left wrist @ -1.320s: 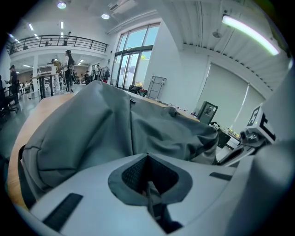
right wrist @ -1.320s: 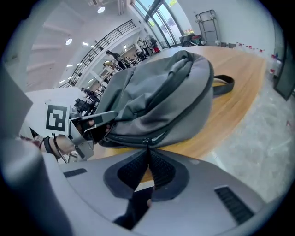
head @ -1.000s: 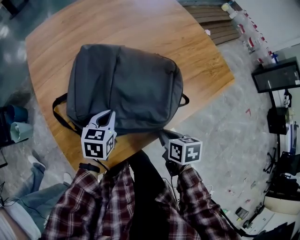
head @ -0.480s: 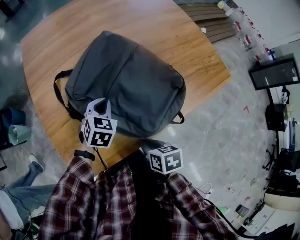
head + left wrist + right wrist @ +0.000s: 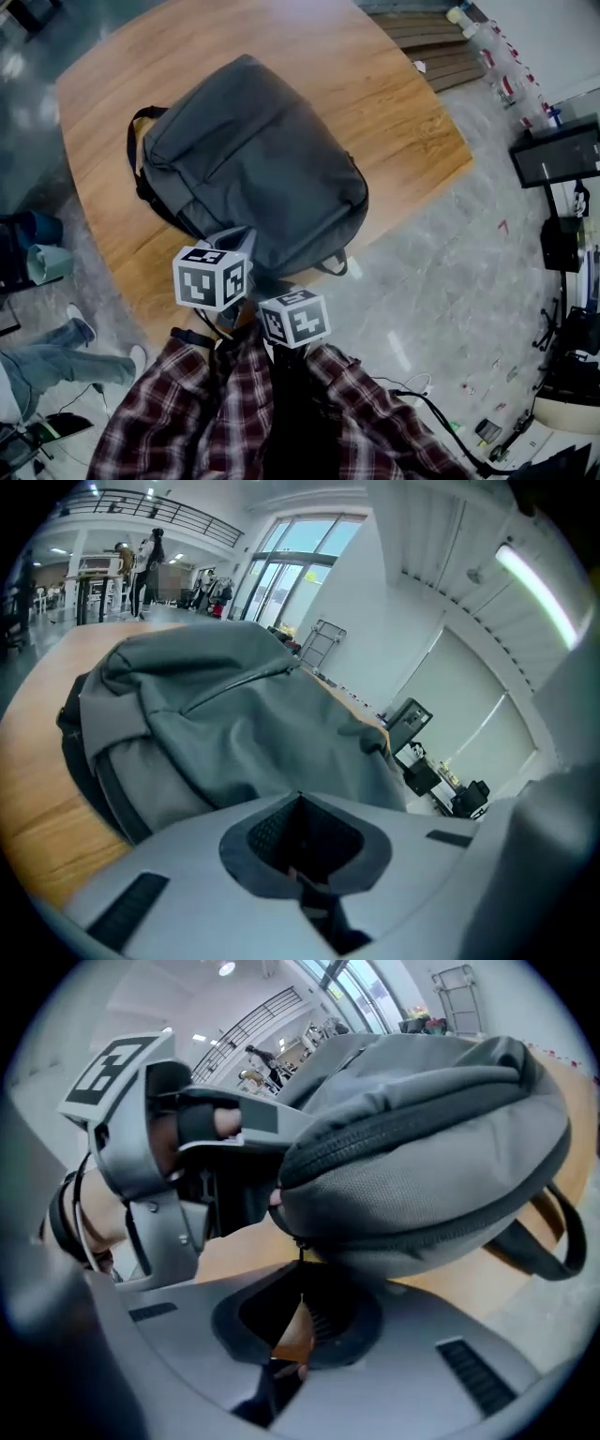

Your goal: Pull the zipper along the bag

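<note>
Open lab hall, mezzanine railing (image 5: 178, 516), tall windows (image 5: 286, 560), monitor (image 5: 562, 157)

a dark grey backpack (image 5: 253, 178) lies flat and slantwise, stretching away from both claws. its near, rounded end bulges just above the right claw (image 5: 300, 1309). its far end, with a black strap loop (image 5: 138, 150), is well apart from them. the fabric is soft and creased. a dark zipper (image 5: 403, 1143), closed where it shows, runs along the bulging side directly over the right claw. its thin pull (image 5: 300, 1249) hangs straight down into that claw's pinched tips. the left claw (image 5: 300, 803) is closed on the backpack's near edge, just beside the pull.
</note>
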Motion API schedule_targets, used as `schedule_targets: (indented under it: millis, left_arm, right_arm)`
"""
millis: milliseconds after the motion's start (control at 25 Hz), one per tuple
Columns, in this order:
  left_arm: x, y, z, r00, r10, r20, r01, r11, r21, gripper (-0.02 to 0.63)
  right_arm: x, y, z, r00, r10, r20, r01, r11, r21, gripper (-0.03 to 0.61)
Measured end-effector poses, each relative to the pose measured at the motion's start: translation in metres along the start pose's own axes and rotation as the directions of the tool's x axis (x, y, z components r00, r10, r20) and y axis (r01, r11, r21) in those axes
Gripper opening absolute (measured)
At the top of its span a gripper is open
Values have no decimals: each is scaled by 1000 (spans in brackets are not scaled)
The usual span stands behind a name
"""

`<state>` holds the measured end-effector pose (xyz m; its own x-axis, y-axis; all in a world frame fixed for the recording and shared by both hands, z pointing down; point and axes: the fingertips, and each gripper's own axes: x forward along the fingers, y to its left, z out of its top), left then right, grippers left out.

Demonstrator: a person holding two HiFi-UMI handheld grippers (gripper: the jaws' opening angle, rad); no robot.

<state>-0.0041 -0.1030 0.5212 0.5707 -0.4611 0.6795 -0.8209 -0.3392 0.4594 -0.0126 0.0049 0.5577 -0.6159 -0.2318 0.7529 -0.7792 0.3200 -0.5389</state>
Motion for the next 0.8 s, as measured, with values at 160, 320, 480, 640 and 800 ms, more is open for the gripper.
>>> schedule_targets:
  millis: [160,320,480,640,800]
  left_arm:
    - [8,2,-3,999,41,31,-43,996,76,8]
    - [9,3,-5,997,57,51,-63,991,115,8]
    - [10,4,-6,998,31,49,-36,993,114,8]
    - [12,1,-5,998,16,55,-22,994,112,8]
    - [10,1,-6,998,0,62,-7,992,122,8]
  right_arm:
    - [-9,-2,-2,999,-50,-17,48,994,-101,17]
    - [-17,-8,-2,995,-95,-15,91,984,-153,17]
    - [-38,-34,0,991,-132,2,131,980,-151,17]
    - [-67,-67,8,979,-201,19,201,962,-185,18]
    - [-108,-124,18,963,-266,50,270,956,-115,18]
